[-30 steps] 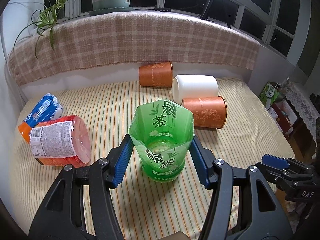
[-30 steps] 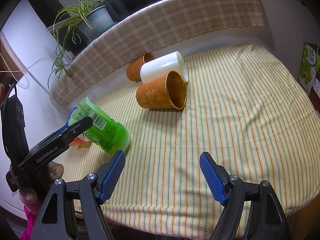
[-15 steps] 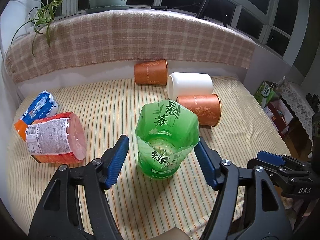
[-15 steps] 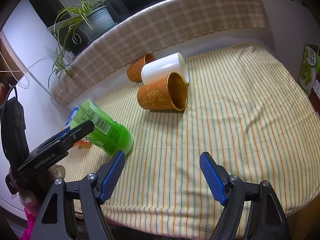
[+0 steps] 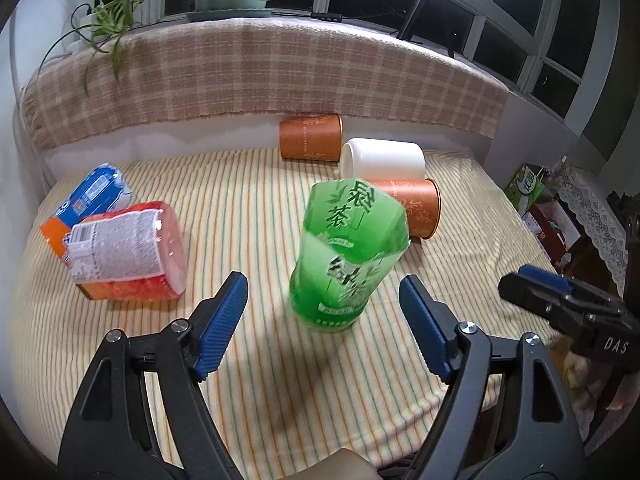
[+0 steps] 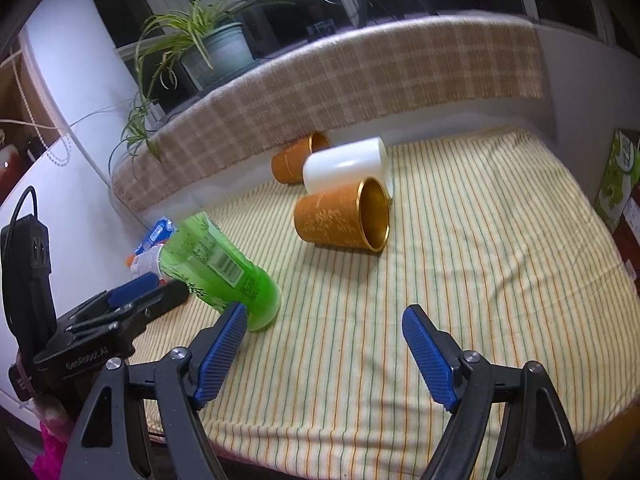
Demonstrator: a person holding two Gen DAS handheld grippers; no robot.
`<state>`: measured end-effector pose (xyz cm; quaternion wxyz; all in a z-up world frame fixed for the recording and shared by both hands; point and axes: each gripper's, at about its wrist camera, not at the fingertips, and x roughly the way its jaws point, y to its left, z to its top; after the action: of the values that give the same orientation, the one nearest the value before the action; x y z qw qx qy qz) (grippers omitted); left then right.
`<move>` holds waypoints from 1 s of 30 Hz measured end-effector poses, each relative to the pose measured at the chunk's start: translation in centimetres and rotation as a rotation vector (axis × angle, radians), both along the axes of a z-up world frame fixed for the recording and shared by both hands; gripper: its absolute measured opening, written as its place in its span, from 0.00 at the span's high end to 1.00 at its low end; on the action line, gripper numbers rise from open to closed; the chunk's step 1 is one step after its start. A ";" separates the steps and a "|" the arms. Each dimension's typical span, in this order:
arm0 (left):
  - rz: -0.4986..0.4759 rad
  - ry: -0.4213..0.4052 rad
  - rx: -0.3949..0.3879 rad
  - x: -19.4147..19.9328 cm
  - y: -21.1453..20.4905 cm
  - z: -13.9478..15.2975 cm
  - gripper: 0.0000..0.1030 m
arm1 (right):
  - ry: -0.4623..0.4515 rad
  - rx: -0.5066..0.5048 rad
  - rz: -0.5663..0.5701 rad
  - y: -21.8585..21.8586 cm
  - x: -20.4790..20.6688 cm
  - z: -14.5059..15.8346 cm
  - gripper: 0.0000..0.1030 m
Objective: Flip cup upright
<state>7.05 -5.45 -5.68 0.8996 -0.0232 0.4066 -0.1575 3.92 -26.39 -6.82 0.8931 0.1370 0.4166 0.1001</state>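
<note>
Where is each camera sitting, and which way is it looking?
Left wrist: sits on the left gripper, looks forward over the striped table at the green cup standing ahead of its open blue fingers; the right gripper shows at right.
Right wrist: sits on the right gripper, open, looks across the table toward the lying orange cup; the left gripper shows at left.
Both show the green cup, white cup, plant.
</note>
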 end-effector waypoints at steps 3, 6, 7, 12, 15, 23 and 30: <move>0.011 -0.005 -0.006 -0.6 0.7 0.2 0.22 | -0.028 -0.028 0.012 0.7 -0.1 0.6 0.18; 0.024 -0.010 -0.014 -1.1 1.4 0.4 0.22 | -0.055 -0.052 0.024 1.4 -0.2 1.2 0.18; 0.030 -0.014 -0.018 -1.4 1.7 0.5 0.22 | -0.061 -0.058 0.027 1.6 -0.2 1.3 0.17; 0.074 -0.049 -0.028 -2.6 3.3 1.3 0.22 | -0.094 -0.090 0.043 2.6 -0.3 1.9 0.16; 0.107 -0.084 -0.028 -3.4 4.0 2.2 0.22 | -0.112 -0.107 0.053 3.1 -0.4 2.2 0.15; 0.191 -0.219 0.018 -5.7 4.8 4.6 0.05 | -0.162 -0.150 0.063 4.0 -0.8 3.2 0.14; 0.238 -0.296 0.040 -6.8 5.3 5.8 0.02 | -0.224 -0.180 0.059 4.5 -1.3 3.8 0.00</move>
<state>0.22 -0.11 0.17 0.9622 -0.0297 0.2672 -0.0433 2.63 -21.87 -2.99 0.9394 0.0318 0.3254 0.1030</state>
